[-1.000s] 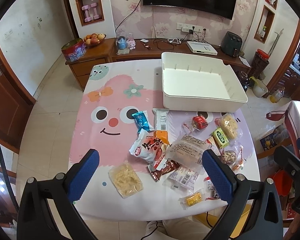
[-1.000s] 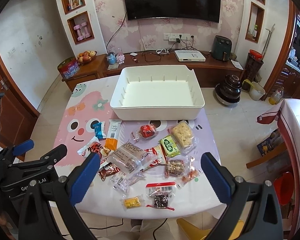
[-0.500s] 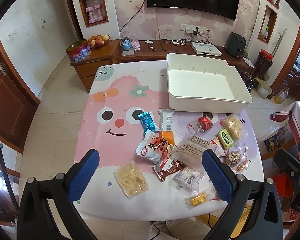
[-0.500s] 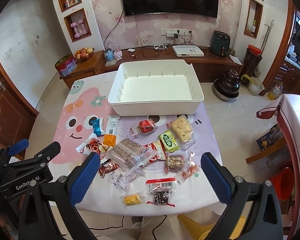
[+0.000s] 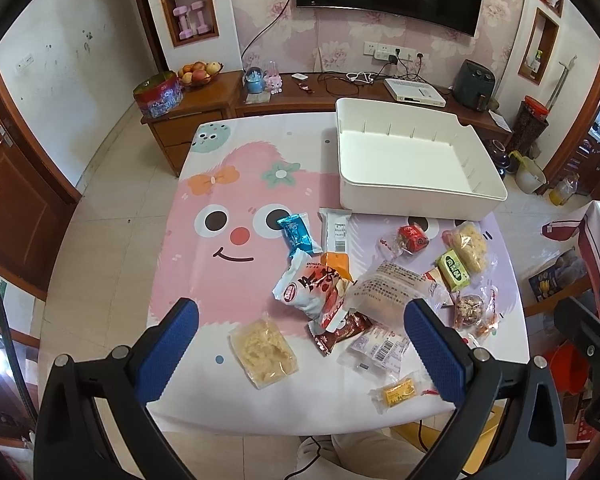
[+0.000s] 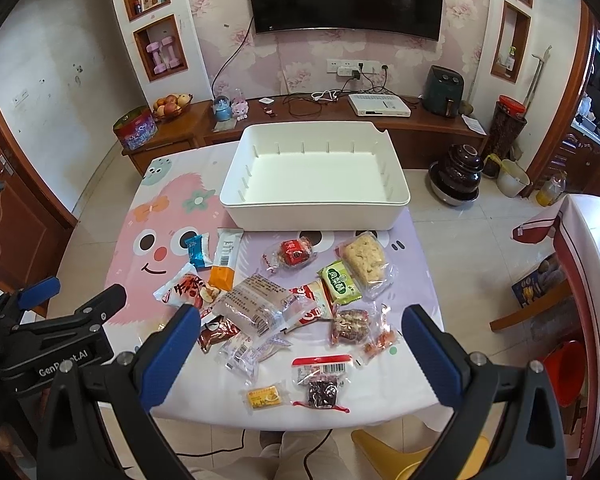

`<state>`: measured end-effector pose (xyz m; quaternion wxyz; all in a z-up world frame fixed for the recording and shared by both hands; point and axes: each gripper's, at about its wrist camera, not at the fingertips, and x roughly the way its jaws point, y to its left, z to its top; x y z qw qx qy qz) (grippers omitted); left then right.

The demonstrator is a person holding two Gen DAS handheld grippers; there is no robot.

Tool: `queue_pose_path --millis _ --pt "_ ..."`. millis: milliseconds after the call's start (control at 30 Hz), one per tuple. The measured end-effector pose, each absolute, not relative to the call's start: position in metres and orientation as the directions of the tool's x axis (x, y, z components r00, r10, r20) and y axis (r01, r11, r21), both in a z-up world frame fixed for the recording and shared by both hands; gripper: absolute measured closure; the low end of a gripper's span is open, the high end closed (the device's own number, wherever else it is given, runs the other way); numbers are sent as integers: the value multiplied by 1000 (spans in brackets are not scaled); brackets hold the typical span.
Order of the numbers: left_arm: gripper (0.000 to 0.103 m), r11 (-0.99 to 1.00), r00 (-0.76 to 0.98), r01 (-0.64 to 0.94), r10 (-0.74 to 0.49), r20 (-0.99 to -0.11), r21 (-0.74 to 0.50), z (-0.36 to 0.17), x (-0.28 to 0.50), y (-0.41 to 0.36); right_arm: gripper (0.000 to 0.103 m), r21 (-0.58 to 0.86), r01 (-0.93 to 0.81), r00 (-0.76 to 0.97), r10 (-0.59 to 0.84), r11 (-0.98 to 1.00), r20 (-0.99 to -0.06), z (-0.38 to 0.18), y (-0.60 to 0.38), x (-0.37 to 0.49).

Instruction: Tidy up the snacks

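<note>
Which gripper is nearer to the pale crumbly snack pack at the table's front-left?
Left. The left gripper hangs right above the crumbly snack pack; the right gripper is farther right.

The left gripper [image 5: 300, 344] is held high and tilted downward, its two blue-padded fingers [image 5: 168, 344] spread wide with nothing between them. The right gripper [image 6: 300, 348] is posed the same way, its blue pads [image 6: 430, 350] far apart and empty, and in its view the left gripper's black frame [image 6: 56, 328] shows at the left edge, so the two tools sit side by side at about the same height. The hands holding them are out of sight, and only a pale trouser leg [image 6: 300, 456], probably the person's knee, shows at the bottom.
</note>
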<state>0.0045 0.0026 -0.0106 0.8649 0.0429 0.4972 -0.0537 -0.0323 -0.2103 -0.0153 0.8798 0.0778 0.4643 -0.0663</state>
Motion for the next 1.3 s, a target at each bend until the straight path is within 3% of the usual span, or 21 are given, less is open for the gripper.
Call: queue_pose_path --millis 1133,1300 --pt "1 988 478 148 -41 -877 34 -22 -2 11 2 88 193 538 -31 977 -843 -28 -204 -46" --pt "1 986 449 165 -46 -892 33 -30 2 9 6 108 204 514 -13 973 -858 -37 -209 -45"
